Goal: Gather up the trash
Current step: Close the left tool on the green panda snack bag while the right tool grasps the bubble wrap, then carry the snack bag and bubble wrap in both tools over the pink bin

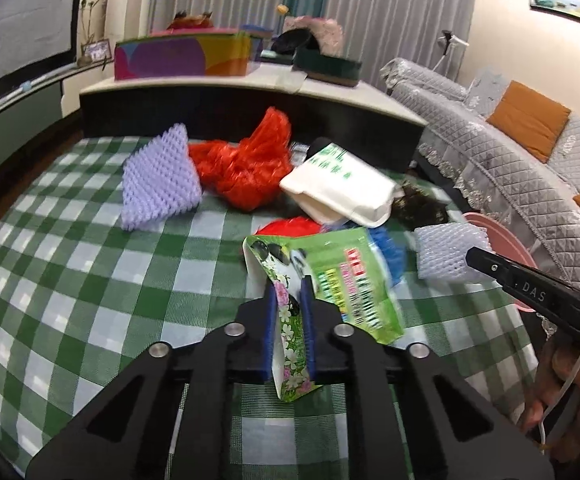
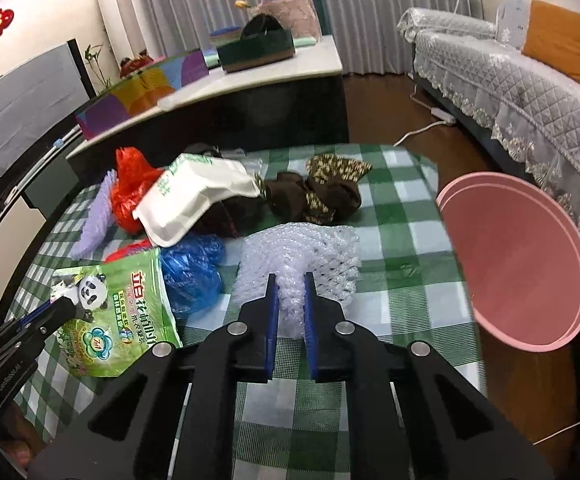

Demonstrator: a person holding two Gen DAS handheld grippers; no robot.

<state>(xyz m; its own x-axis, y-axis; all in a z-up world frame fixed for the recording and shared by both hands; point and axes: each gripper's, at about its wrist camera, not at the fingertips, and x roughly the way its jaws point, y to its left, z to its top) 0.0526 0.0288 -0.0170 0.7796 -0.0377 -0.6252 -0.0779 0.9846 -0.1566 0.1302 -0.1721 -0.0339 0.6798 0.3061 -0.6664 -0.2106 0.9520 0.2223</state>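
My left gripper (image 1: 289, 286) is shut on a green panda-print detergent pouch (image 1: 342, 280), held just above the checked tablecloth; the pouch also shows in the right wrist view (image 2: 122, 304). My right gripper (image 2: 290, 280) is shut on a white foam fruit net (image 2: 302, 256), which also shows in the left wrist view (image 1: 446, 252). More trash lies behind: a white foam box (image 2: 194, 200), a red plastic bag (image 1: 246, 164), a blue bag (image 2: 192, 272), a purple foam net (image 1: 158, 176), a brown patterned wrapper (image 2: 314, 192).
A pink basin (image 2: 518, 264) stands off the table's right edge. The green checked tablecloth (image 1: 90, 272) covers the table. A dark cabinet with coloured boxes (image 1: 182, 56) stands behind. A grey sofa (image 2: 510, 80) is at the right.
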